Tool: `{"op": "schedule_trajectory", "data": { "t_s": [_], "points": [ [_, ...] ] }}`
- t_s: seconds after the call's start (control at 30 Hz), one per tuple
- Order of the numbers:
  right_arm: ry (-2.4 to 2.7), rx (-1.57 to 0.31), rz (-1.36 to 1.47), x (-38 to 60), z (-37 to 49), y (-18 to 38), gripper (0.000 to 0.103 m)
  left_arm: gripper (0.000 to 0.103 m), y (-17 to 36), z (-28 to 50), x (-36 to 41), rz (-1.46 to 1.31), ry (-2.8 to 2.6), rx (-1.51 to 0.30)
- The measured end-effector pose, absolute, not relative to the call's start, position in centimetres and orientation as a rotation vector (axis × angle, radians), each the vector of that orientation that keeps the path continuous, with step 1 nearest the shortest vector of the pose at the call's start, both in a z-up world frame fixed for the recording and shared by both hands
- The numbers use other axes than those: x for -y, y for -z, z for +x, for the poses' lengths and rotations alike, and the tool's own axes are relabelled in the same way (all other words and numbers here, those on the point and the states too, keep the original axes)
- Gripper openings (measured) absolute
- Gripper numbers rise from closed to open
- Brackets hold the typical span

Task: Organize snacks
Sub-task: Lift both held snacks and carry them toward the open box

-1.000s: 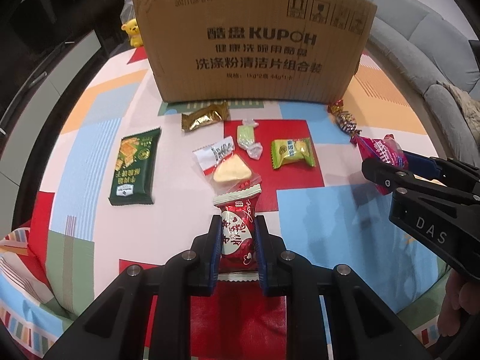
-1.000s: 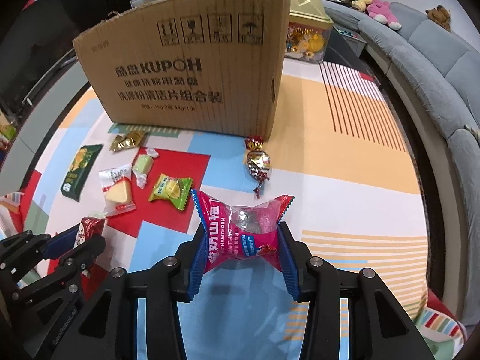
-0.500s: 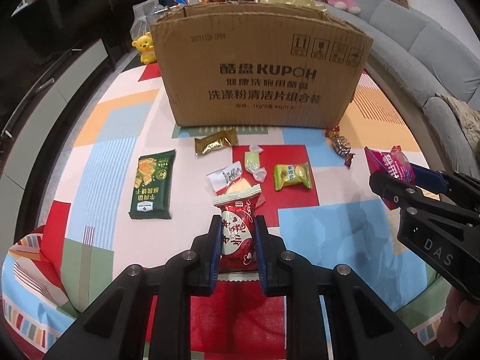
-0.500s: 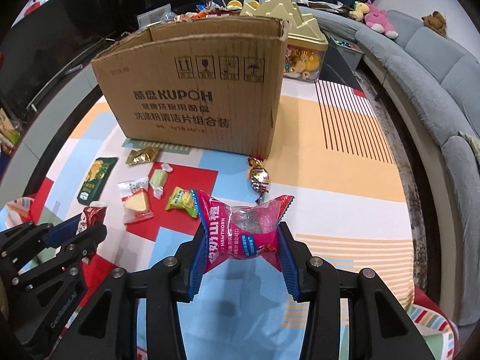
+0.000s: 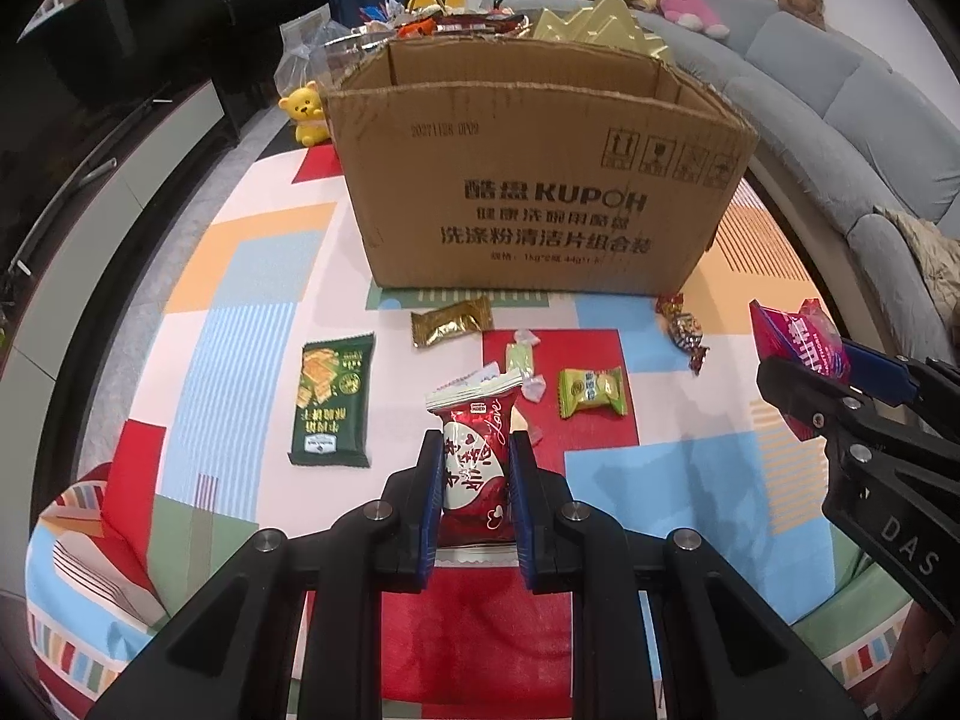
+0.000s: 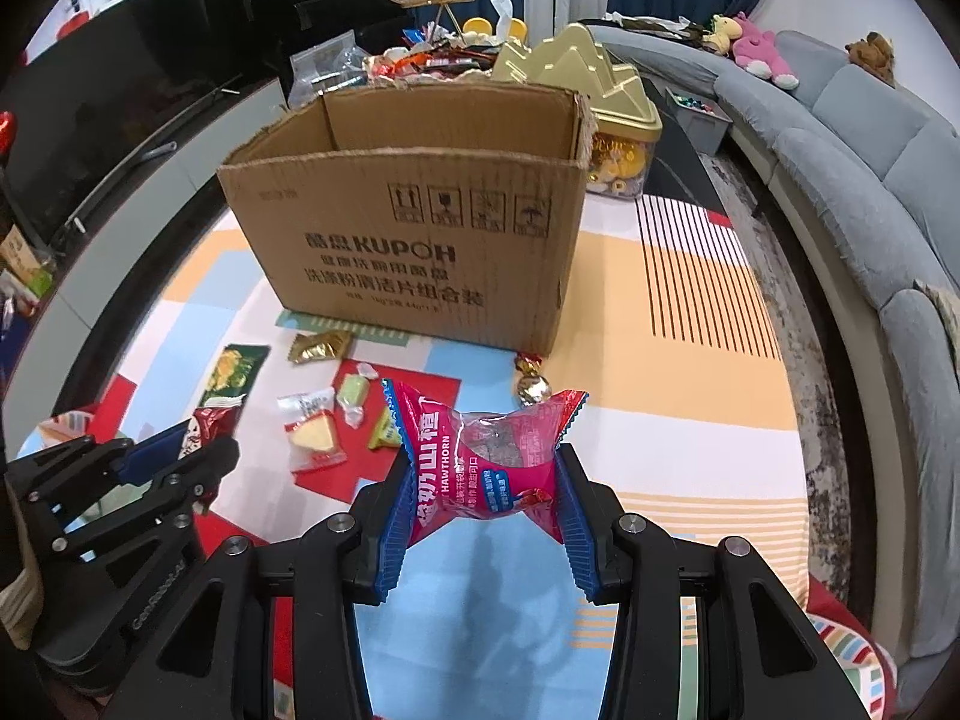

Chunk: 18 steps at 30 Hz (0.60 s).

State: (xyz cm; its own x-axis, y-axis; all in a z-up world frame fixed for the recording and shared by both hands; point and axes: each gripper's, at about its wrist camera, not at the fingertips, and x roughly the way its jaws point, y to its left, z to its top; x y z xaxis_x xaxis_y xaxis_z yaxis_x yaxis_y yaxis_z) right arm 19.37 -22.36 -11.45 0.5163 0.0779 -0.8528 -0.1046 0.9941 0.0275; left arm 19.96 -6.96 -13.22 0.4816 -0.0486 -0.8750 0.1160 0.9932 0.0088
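A red snack packet [image 5: 476, 461] stands upright, pinched at its sides and lifted off the patterned table [image 5: 252, 276]. A pink hawthorn packet [image 6: 487, 457] is held crosswise, squeezed at the middle. Before the open cardboard box [image 5: 540, 204] lie a dark green cracker pack [image 5: 331, 399], a gold sweet [image 5: 451, 320], a pale green candy [image 5: 519, 358], a lime packet [image 5: 591, 390] and a foil-wrapped chocolate [image 5: 686, 327].

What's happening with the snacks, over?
Left gripper clamps red snack. Right gripper clamps pink hawthorn pack. Open cardboard box ahead, path clear.
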Motion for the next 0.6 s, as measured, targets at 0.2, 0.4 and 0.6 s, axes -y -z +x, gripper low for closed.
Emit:
{"op": "schedule_trajectory", "data": {
  "t_s": [0.2,0.4,0.6],
  "points": [
    [-0.121,-0.999,-0.026,22.1,19.8,9.9,0.045,0.021,11.7,20.8,6.8,0.065,0.107,-1.048],
    [-0.123,-0.977,-0.027,21.9,20.3,8.5,0.045,0.021,10.1,21.7,6.5,0.064,0.112,-1.031],
    [-0.123,-0.953,-0.03,21.7,21.2,7.2,0.045,0.021,8.6,22.7,6.3,0.065,0.115,-1.014]
  ]
}}
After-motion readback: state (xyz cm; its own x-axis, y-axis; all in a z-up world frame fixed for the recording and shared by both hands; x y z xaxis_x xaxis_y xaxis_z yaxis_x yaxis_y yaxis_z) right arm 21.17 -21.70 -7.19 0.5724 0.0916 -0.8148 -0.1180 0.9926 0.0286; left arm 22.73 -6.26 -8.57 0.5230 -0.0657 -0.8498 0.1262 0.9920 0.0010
